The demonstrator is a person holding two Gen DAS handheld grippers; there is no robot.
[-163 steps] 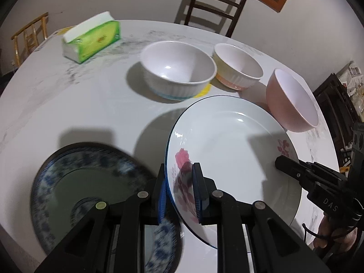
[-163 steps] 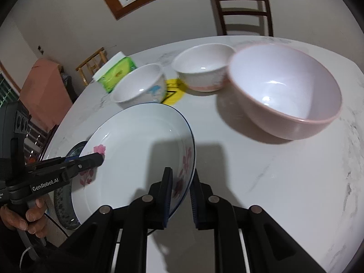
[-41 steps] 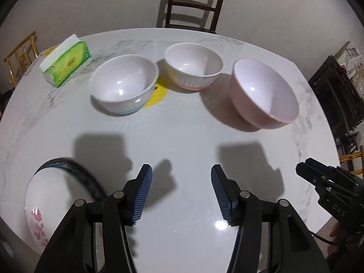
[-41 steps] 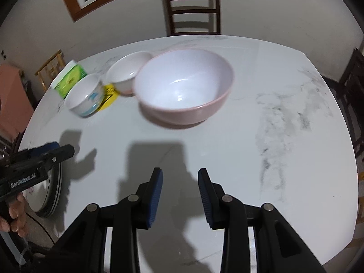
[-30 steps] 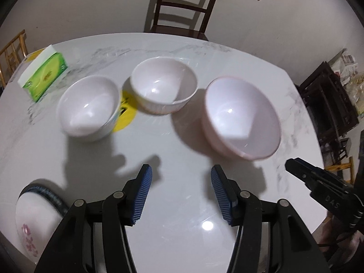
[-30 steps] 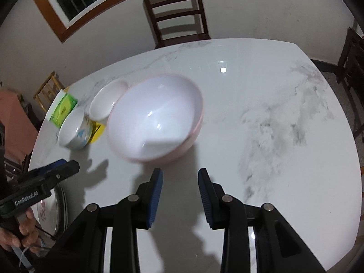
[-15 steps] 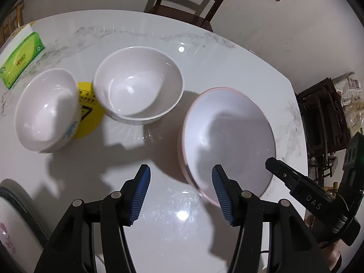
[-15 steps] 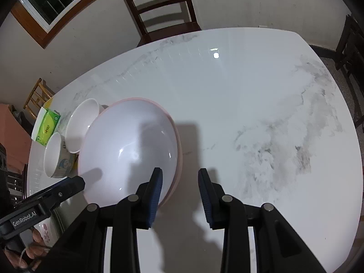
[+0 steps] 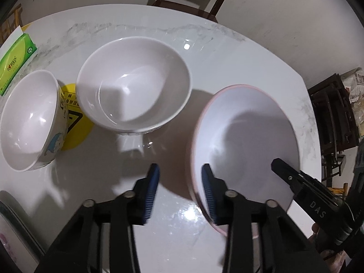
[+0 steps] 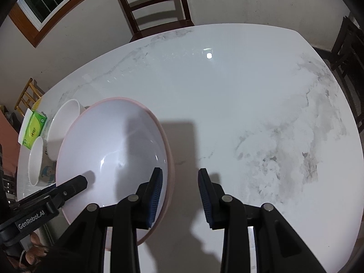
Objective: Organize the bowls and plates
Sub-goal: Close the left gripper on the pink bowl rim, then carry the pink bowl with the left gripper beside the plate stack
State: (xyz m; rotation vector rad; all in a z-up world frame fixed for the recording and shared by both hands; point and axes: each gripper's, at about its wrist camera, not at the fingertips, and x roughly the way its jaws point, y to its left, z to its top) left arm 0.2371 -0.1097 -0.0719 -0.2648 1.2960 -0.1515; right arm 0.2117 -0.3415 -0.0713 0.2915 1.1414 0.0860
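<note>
A large pink bowl (image 9: 245,141) (image 10: 113,145) sits on the white marble table (image 10: 238,104). My left gripper (image 9: 179,190) is open and straddles the bowl's left rim, one finger inside. My right gripper (image 10: 179,193) is open and straddles the bowl's right rim, its left finger inside. A white ribbed bowl (image 9: 134,88) stands to the left of the pink one, and a white bowl with a blue cartoon (image 9: 29,122) further left. The stacked plates (image 9: 9,234) show only at the left wrist view's lower left edge.
A green tissue box (image 9: 16,61) lies at the table's far left, and a yellow sticker (image 9: 75,122) is between the two white bowls. A dark wooden chair (image 10: 154,6) stands behind the table. Dark furniture (image 9: 334,118) is at the right.
Both grippers have let go of the flowered plate, now stacked at the left, and moved in on the pink bowl. Each now has its fingers either side of the bowl's rim.
</note>
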